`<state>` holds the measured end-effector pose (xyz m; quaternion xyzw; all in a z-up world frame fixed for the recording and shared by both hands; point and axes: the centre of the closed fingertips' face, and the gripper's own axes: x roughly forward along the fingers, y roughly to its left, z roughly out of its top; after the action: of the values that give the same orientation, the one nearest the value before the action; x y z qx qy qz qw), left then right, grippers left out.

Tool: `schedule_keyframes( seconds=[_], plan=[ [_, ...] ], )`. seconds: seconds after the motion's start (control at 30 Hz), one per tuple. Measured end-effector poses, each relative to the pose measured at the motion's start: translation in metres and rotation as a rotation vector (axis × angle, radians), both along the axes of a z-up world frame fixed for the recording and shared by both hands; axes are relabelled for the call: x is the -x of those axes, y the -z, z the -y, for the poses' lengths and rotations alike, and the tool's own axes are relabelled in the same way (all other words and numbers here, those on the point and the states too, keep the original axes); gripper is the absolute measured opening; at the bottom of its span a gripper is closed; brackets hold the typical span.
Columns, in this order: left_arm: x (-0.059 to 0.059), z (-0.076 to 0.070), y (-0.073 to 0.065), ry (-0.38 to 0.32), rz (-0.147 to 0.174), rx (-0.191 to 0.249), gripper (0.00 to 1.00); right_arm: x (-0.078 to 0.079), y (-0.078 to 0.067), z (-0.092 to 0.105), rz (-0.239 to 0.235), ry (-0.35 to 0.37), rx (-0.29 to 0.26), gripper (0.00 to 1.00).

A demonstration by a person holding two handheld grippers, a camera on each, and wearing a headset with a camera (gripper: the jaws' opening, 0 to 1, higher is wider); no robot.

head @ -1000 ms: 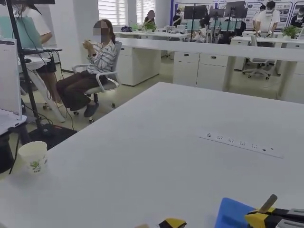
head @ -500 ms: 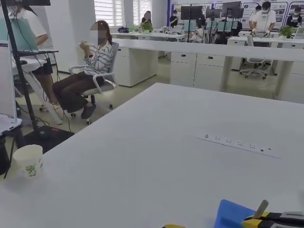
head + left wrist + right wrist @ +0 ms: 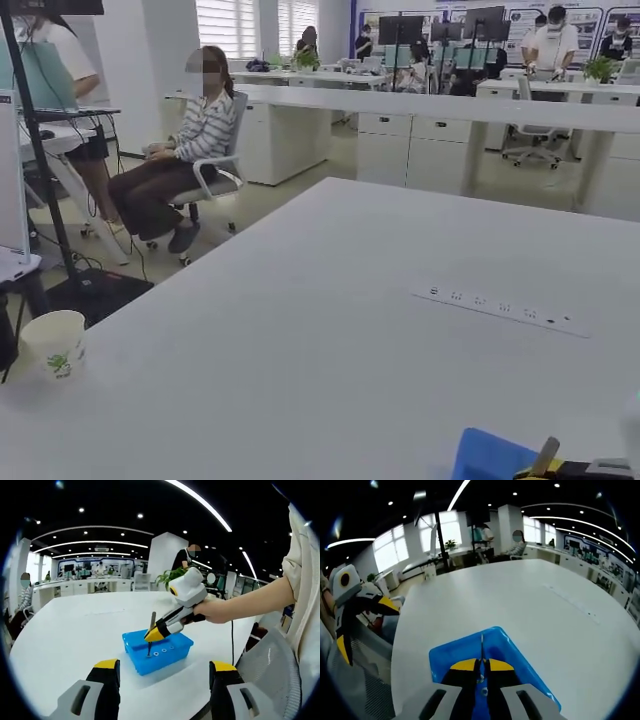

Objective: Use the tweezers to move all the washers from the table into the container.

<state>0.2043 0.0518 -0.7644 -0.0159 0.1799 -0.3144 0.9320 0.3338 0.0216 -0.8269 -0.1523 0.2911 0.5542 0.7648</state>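
Right now your right claw (image 3: 153,634) is clamped shut on the tweezers (image 3: 149,647), whose tips dip into the blue container (image 3: 175,656) above the washers (image 3: 164,650) lying inside it, which looks like the drop-off step. Your left claw (image 3: 164,663) hangs wide open and empty near the container. Next, release, lift clear, and search the counter (image 3: 75,630) around the container for more washers.
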Motion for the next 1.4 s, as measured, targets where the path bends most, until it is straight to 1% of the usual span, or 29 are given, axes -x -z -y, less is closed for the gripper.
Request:
schedule_keyframes(
  seconds=[0.03, 0.07, 0.1, 0.17, 0.2, 0.23, 0.27, 0.3, 0.33, 0.4, 0.53, 0.6, 0.77, 0.87, 0.9, 0.97, 1.0, 1.1, 1.13, 1.17, 1.23, 1.27, 1.3, 1.33, 1.4],
  plan=[
    [0.001, 0.001, 0.000, 0.007, -0.006, 0.013, 0.72, 0.000, 0.000, 0.000, 0.002, -0.002, 0.001, 0.03],
    [0.002, 0.002, -0.002, 0.012, -0.026, 0.055, 0.71, 0.001, 0.001, 0.001, 0.005, -0.004, -0.003, 0.03],
    [0.002, 0.002, -0.003, 0.005, -0.037, 0.082, 0.70, 0.000, 0.001, 0.002, 0.004, -0.001, -0.004, 0.03],
    [0.000, -0.002, -0.006, 0.003, -0.045, 0.109, 0.69, -0.001, 0.000, 0.004, 0.022, 0.003, -0.013, 0.03],
    [0.000, -0.003, -0.007, 0.001, -0.042, 0.116, 0.67, -0.002, -0.003, 0.005, 0.027, 0.014, -0.023, 0.03],
    [0.000, -0.004, -0.010, -0.001, -0.034, 0.125, 0.66, -0.001, -0.008, 0.005, 0.037, 0.024, -0.044, 0.03],
    [-0.001, -0.005, -0.011, -0.006, -0.033, 0.133, 0.66, 0.000, -0.012, 0.006, 0.042, 0.029, -0.060, 0.03],
    [-0.001, -0.005, -0.011, -0.009, -0.036, 0.136, 0.66, 0.004, -0.019, 0.006, 0.047, 0.032, -0.074, 0.03],
    [-0.001, -0.005, -0.011, -0.009, -0.037, 0.135, 0.66, 0.006, -0.022, 0.007, 0.051, 0.032, -0.078, 0.03],
    [-0.001, -0.005, -0.012, -0.008, -0.030, 0.124, 0.65, 0.012, -0.030, 0.011, 0.062, 0.032, -0.090, 0.03],
    [-0.001, -0.005, -0.014, -0.003, -0.033, 0.138, 0.65, 0.020, -0.046, 0.019, 0.074, 0.040, -0.128, 0.03],
    [0.000, -0.004, -0.014, 0.004, -0.040, 0.141, 0.64, 0.025, -0.054, 0.022, 0.079, 0.045, -0.146, 0.03],
    [0.003, -0.002, -0.013, 0.035, -0.058, 0.138, 0.62, 0.036, -0.066, 0.028, 0.079, 0.051, -0.179, 0.03],
    [0.006, 0.002, -0.012, 0.068, -0.069, 0.122, 0.59, 0.045, -0.070, 0.031, 0.080, 0.048, -0.190, 0.03],
    [0.007, 0.004, -0.012, 0.086, -0.075, 0.111, 0.57, 0.050, -0.072, 0.033, 0.069, 0.044, -0.200, 0.03],
    [0.009, 0.006, -0.012, 0.108, -0.080, 0.099, 0.54, 0.057, -0.073, 0.037, 0.070, 0.040, -0.201, 0.03],
    [0.008, 0.007, -0.012, 0.112, -0.082, 0.100, 0.53, 0.061, -0.073, 0.039, 0.067, 0.037, -0.199, 0.03],
    [0.010, 0.013, -0.015, 0.146, -0.094, 0.097, 0.51, 0.079, -0.068, 0.046, 0.050, 0.017, -0.191, 0.03],
    [0.011, 0.015, -0.015, 0.161, -0.097, 0.093, 0.50, 0.084, -0.065, 0.049, 0.043, 0.008, -0.182, 0.03],
    [0.013, 0.018, -0.015, 0.178, -0.100, 0.084, 0.49, 0.092, -0.060, 0.052, 0.036, -0.009, -0.159, 0.03],
    [0.016, 0.024, -0.013, 0.223, -0.106, 0.051, 0.47, 0.101, -0.054, 0.057, 0.041, -0.033, -0.128, 0.03],
    [0.018, 0.028, -0.012, 0.243, -0.113, 0.040, 0.45, 0.110, -0.048, 0.061, 0.031, -0.055, -0.102, 0.03],
    [0.019, 0.031, -0.012, 0.256, -0.113, 0.036, 0.43, 0.113, -0.046, 0.063, 0.035, -0.062, -0.094, 0.03],
    [0.021, 0.036, -0.012, 0.278, -0.123, 0.034, 0.41, 0.119, -0.043, 0.065, 0.035, -0.074, -0.081, 0.03],
    [0.025, 0.046, -0.015, 0.316, -0.132, 0.033, 0.37, 0.126, -0.041, 0.068, 0.022, -0.095, -0.072, 0.03]
  ],
)
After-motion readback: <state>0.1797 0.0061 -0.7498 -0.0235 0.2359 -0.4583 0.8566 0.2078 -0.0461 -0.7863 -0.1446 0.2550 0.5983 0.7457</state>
